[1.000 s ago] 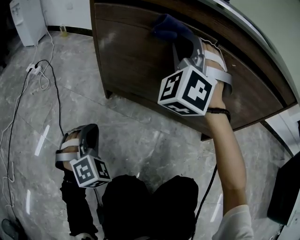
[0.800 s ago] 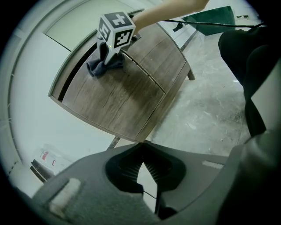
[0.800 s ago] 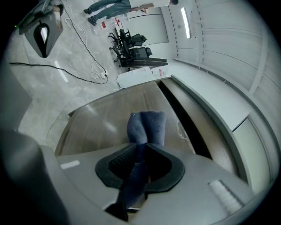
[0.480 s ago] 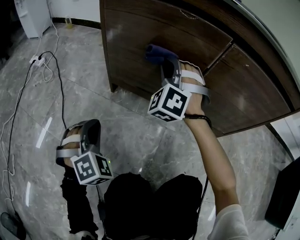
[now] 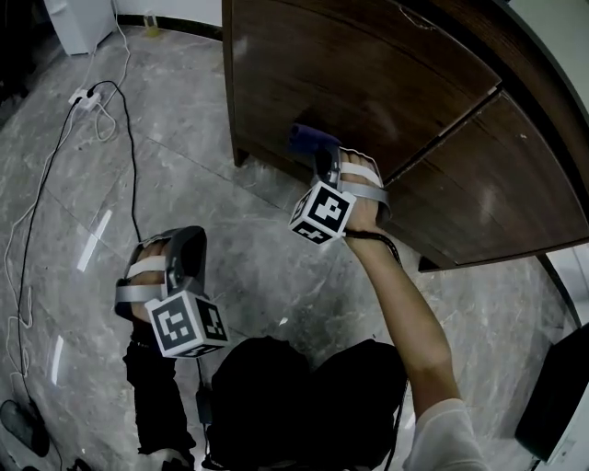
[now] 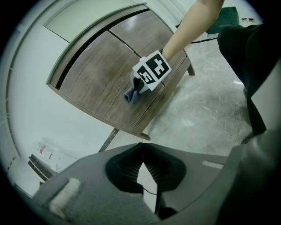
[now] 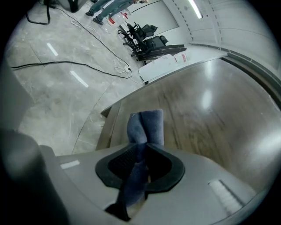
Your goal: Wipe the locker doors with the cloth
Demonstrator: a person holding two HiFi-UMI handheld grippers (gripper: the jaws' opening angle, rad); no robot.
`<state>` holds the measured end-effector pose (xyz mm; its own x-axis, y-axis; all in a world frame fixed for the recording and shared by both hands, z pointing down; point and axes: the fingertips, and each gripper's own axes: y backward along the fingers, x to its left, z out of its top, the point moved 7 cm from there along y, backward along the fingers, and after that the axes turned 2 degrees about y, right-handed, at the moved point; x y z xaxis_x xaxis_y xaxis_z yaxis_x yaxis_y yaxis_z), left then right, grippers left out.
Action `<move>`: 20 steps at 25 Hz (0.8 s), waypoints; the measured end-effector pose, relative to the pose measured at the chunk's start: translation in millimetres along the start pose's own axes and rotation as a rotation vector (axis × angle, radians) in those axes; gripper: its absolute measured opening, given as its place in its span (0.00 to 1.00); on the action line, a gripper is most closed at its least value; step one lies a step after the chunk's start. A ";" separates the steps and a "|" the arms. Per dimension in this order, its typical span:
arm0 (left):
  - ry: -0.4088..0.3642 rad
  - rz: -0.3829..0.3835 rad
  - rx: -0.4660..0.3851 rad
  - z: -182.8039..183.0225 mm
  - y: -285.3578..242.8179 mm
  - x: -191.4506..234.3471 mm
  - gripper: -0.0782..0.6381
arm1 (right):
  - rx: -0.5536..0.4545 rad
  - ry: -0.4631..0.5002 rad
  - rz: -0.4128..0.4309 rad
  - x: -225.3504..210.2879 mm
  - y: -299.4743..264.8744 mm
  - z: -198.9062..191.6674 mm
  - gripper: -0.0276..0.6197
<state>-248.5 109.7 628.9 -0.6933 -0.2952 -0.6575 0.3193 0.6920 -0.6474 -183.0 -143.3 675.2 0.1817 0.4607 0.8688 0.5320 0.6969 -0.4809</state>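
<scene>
My right gripper point(image 5: 320, 158) is shut on a dark blue cloth point(image 5: 310, 140), and the cloth's bunched end presses against the lower part of the left brown wooden locker door point(image 5: 368, 74). A second door point(image 5: 488, 175) adjoins it on the right across a thin seam. In the right gripper view the cloth point(image 7: 146, 126) sticks up from between the jaws, right gripper point(image 7: 142, 151), against the door point(image 7: 210, 118). My left gripper point(image 5: 187, 241) hangs low over the floor, away from the locker; in its own view the left gripper point(image 6: 141, 147) has tips touching and nothing between them.
Grey marble floor point(image 5: 267, 267) lies below the locker, which stands on short legs point(image 5: 241, 158). A black cable and white power strip point(image 5: 85, 96) run along the left. A white unit point(image 5: 83, 14) stands at top left. Office chairs point(image 7: 149, 40) are far behind.
The right gripper has slid the cloth down the door, from near its top to near its bottom edge. The left gripper has stayed low beside the person's legs.
</scene>
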 end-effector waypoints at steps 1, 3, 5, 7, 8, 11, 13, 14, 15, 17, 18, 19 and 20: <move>0.002 -0.001 0.004 -1.3 -1.2 -0.5 0.11 | -0.001 0.000 0.017 8.5 -5.5 -1.1 0.15; 0.008 -0.004 0.010 -3.3 -3.1 -1.8 0.11 | 0.012 -0.003 0.049 22.7 -13.1 -2.1 0.15; 0.012 -0.008 0.014 -4.5 -4.6 -3.0 0.11 | 0.027 0.018 0.073 36.0 -23.5 -3.4 0.15; 0.013 -0.011 0.017 -5.3 -6.0 -3.9 0.11 | 0.047 0.053 0.092 47.6 -34.6 -3.7 0.15; 0.013 -0.012 0.018 -5.8 -6.7 -4.2 0.11 | 0.054 0.064 0.105 52.8 -39.5 -2.4 0.15; 0.016 -0.015 0.020 -7.3 -7.1 -5.3 0.11 | 0.066 0.076 0.150 67.1 -52.0 3.0 0.15; 0.018 -0.014 0.021 -8.4 -6.6 -5.8 0.11 | 0.072 0.069 0.168 71.0 -56.1 6.0 0.15; 0.019 -0.014 0.022 -9.1 -6.1 -5.7 0.11 | 0.072 0.061 0.169 69.3 -55.4 7.5 0.15; 0.019 -0.013 0.023 -9.9 -5.4 -5.0 0.11 | 0.068 0.053 0.162 64.7 -52.7 9.4 0.15; 0.020 -0.009 0.024 -11.5 -3.5 -2.6 0.11 | 0.053 0.049 0.131 47.6 -43.6 15.1 0.15; 0.021 -0.006 0.024 -11.8 -2.6 -1.3 0.11 | 0.044 0.050 0.113 36.3 -38.0 18.7 0.15; 0.023 -0.003 0.024 -11.7 -2.0 -0.1 0.11 | 0.036 0.051 0.093 24.0 -32.1 22.6 0.15; 0.025 -0.001 0.022 -11.0 -1.7 0.9 0.11 | 0.028 0.054 0.072 11.0 -25.8 26.4 0.15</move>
<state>-256.7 115.5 633.7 -0.7097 -0.2788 -0.6470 0.3328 0.6768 -0.6566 -216.5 -141.7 694.1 0.2634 0.4805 0.8365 0.4925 0.6786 -0.5449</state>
